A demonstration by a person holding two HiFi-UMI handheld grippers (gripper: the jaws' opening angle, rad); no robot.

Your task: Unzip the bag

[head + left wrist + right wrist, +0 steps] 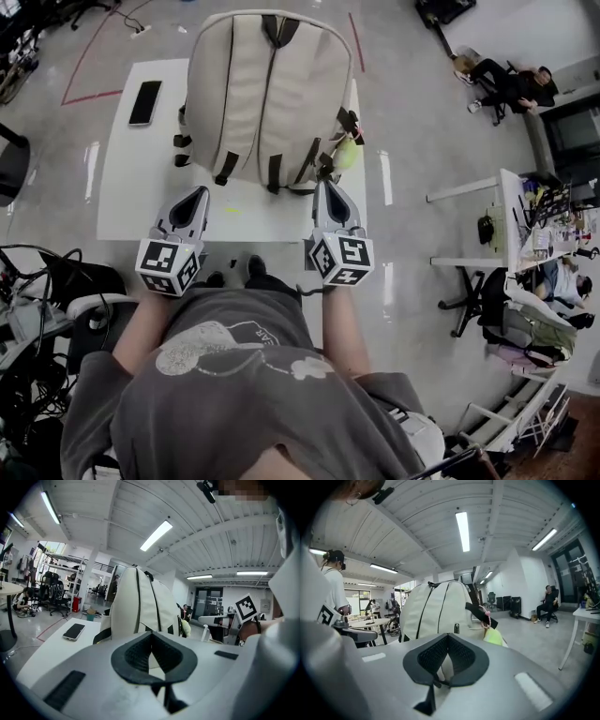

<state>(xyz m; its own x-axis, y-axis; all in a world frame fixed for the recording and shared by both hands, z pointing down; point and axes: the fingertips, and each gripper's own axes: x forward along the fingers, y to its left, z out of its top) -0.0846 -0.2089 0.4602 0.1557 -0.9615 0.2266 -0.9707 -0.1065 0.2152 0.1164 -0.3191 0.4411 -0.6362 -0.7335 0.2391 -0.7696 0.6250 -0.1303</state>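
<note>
The bag (267, 94) stood upright on the white table (122, 192). Its long axis ran straight up, with the carry loop at the top and the black strap ends down at the base. It was a pale cream backpack, and two dark seams ran up the face turned toward the grippers, from the base to the crown.

The left gripper (200, 190) was clenched, tips together and nothing between them. The bag rose ahead of it and a little to its right, apart from the tips. A phone (145, 101) lay flat on the table ahead of this gripper and off to its left, well clear of the bag.

The right gripper (327, 184) was also clenched and empty, its tips close to the bag's lower right corner. Whether they touched the fabric could not be told. In the right gripper view a small dark tab (456, 628) stood upright just beyond the tips, against the bag's face. A yellow-green charm (347, 155) hung from a black strap on the bag's side, just ahead of this gripper and to its right.

Both grippers pointed at the bag from the table's near edge, side by side and well apart.
</note>
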